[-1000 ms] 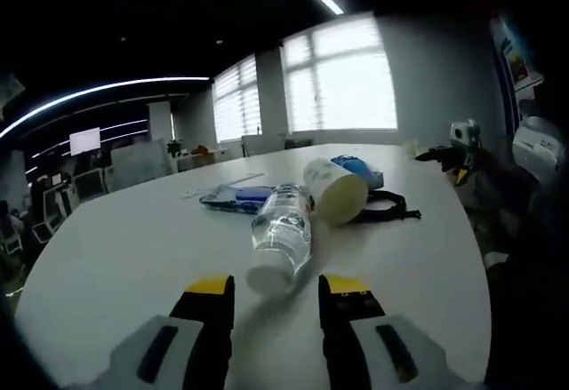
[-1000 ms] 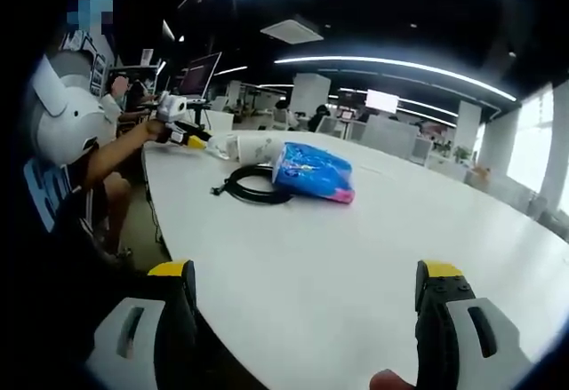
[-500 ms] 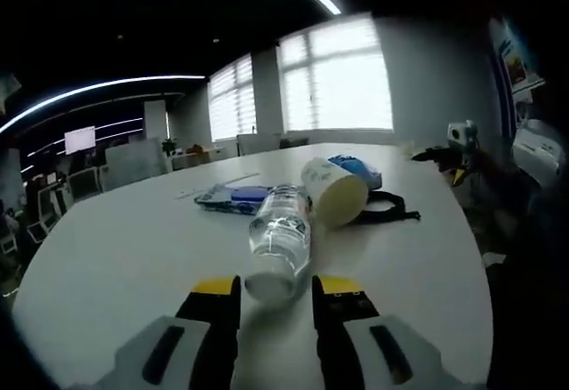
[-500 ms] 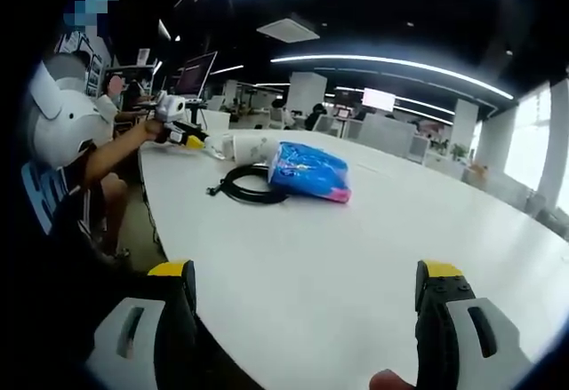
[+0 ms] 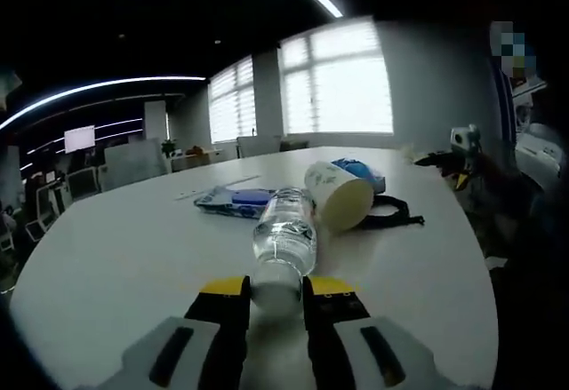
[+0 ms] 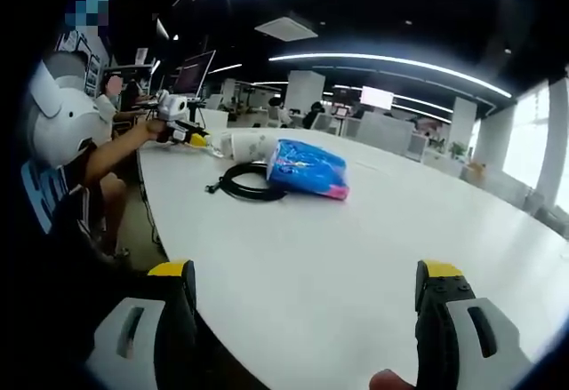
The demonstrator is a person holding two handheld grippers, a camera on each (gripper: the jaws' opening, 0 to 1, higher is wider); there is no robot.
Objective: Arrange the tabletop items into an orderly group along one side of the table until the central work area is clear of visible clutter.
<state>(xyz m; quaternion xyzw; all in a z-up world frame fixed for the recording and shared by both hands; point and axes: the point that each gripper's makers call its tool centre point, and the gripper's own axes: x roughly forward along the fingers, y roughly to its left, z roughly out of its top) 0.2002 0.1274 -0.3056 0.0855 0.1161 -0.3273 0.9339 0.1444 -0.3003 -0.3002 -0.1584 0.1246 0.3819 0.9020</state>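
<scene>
Clear plastic bottle point(image 5: 283, 246) lies on its side on the white bench point(image 5: 124, 248), cap end between our left gripper point(image 5: 274, 289) fingers, which sit close on either side; we cannot tell if they clamp it yet. At 1 o'clock from it a paper cup point(image 5: 339, 196) lies tipped, touching the bottle. Our right gripper point(image 6: 307, 276) hangs with fingers wide apart, empty; cable point(image 6: 247, 181) and blue packet point(image 6: 308, 168) lie at 11 o'clock.
</scene>
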